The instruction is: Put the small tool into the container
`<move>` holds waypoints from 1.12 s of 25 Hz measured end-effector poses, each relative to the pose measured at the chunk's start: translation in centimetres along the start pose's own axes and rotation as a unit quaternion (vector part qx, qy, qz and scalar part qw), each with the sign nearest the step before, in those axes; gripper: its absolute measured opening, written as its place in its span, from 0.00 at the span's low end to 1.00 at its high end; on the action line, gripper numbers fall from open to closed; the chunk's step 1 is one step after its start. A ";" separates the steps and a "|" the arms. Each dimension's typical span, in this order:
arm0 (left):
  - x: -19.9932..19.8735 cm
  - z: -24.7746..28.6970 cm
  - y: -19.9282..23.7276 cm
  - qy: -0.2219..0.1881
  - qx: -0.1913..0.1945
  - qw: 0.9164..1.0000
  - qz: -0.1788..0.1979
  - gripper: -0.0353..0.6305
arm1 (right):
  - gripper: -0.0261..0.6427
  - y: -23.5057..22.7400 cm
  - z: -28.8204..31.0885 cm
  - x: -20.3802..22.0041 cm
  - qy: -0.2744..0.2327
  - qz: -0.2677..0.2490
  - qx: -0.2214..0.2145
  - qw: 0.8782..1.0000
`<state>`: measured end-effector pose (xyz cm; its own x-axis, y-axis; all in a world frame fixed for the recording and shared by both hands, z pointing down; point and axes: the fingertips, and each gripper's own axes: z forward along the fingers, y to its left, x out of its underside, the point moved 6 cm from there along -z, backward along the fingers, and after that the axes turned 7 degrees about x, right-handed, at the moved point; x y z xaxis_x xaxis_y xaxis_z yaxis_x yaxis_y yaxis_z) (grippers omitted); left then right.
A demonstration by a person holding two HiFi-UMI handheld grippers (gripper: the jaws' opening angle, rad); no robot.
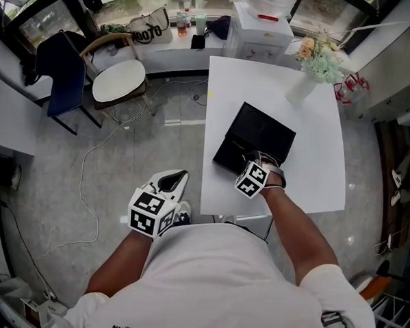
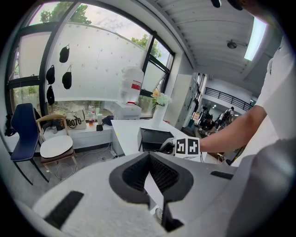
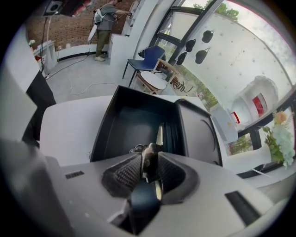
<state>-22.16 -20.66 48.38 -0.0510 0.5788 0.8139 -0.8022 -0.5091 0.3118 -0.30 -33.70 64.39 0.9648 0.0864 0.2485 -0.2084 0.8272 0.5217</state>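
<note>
The container (image 1: 256, 138) lies on the table (image 1: 314, 172), with the vase (image 1: 301, 89) behind it to the right and the chair (image 1: 117, 80) left of the table. My right gripper (image 1: 250, 159) hangs over the container's near end, the small tool (image 3: 148, 159) between its jaws.

Dark letters reading "QIAODAN" stand upside down on the person's white shirt (image 1: 219, 277), at the bottom edge of the head view. A pale tote bag (image 1: 149, 28) carries large dark letters, roughly "ofoo" in the left gripper view (image 2: 74, 121). Nothing else is legible.
</note>
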 end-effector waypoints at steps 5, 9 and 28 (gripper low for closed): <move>-0.2 0.3 0.0 0.003 0.006 1.000 0.004 0.07 | 0.21 -0.3 -0.4 0.0 0.005 0.012 -0.019 1.000; -0.5 0.9 -0.5 0.006 0.017 1.000 0.011 0.07 | 0.22 -0.5 -2.1 0.1 -0.004 0.036 -0.020 0.999; -4.6 5.7 -6.2 -0.014 0.093 0.992 0.081 0.07 | 0.19 -3.8 -17.8 2.0 -0.174 0.350 0.010 0.920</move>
<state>-13.52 -23.77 45.49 -0.1513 0.4633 0.8732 -0.6616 -0.7038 0.2588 5.24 -26.75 48.41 0.4844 0.4085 0.7736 -0.7656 0.6258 0.1489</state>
